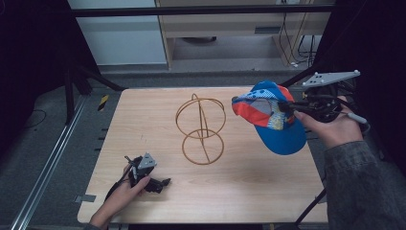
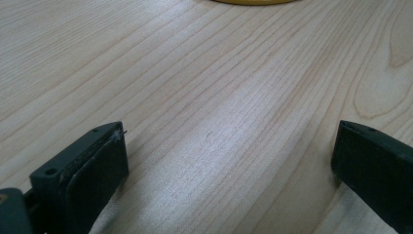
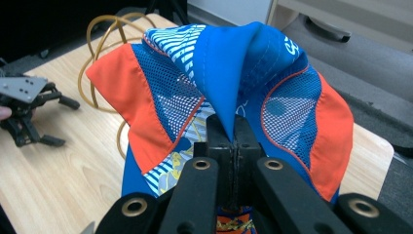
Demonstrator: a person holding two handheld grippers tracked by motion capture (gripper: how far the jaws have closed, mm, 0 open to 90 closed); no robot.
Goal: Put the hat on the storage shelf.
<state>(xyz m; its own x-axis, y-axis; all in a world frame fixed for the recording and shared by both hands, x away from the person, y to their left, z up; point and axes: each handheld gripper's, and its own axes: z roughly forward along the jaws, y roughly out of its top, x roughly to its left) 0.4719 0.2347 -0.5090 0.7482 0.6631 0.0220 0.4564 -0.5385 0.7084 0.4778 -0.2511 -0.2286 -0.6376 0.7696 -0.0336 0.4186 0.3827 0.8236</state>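
A blue and orange mesh cap (image 1: 270, 115) hangs above the right side of the wooden table (image 1: 239, 187), its blue brim drooping down. My right gripper (image 1: 289, 109) is shut on a fold of the cap's blue fabric (image 3: 229, 83), the jaws pressed together on it. A gold wire stand (image 1: 201, 128) made of rings stands upright at the table's middle, left of the cap. My left gripper (image 1: 160, 183) rests low on the table near the front left, open, with bare wood between its two black fingers (image 2: 83, 170).
The table's right edge (image 1: 313, 167) runs under my right forearm. Beyond the far edge are a grey floor and a cabinet (image 1: 230, 28). A metal rail (image 1: 48, 163) runs along the floor at the left.
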